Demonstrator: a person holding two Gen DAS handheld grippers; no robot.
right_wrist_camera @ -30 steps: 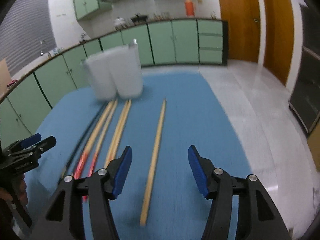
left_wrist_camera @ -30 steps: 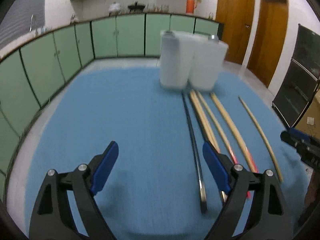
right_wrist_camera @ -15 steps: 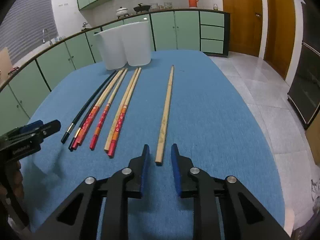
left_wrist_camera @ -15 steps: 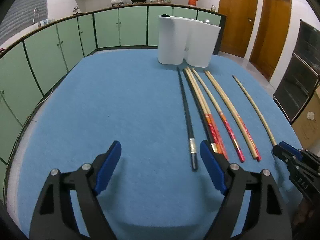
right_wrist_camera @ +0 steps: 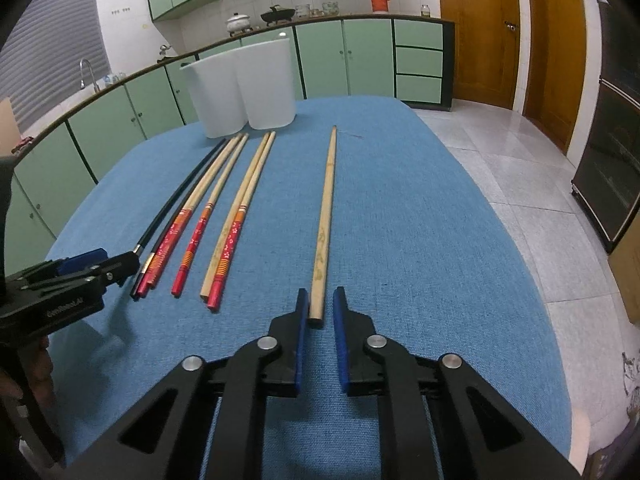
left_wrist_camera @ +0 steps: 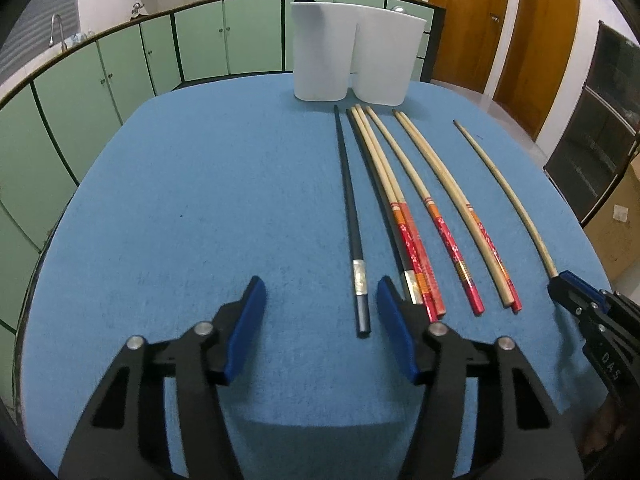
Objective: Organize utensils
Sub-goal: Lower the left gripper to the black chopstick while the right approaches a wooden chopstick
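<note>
So far nothing looks sorted. In the left wrist view all the chopsticks lie on the blue surface (left_wrist_camera: 200, 208), and we see none standing up out of the two white holders (left_wrist_camera: 352, 64) at its far end. The left tool (left_wrist_camera: 320, 312) hovers with its jaws closing; the near end of the black chopstick (left_wrist_camera: 352, 216) lies between them, closer to the right pad, untouched as far as we can tell. The red-handled chopsticks (left_wrist_camera: 416, 232) start just right of it, so there is little margin on that side, while the left half of the surface is open room.

In the right wrist view, the right tool (right_wrist_camera: 321, 308) brackets the butt of the plain bamboo chopstick (right_wrist_camera: 326, 216), its jaws closing, one pad at the wood and a slim gap at the other. That stick lies well apart from its neighbours, and the surface's right edge (right_wrist_camera: 520, 248) drops to tiled floor. We judge every chopstick still needs carrying to the holders.
</note>
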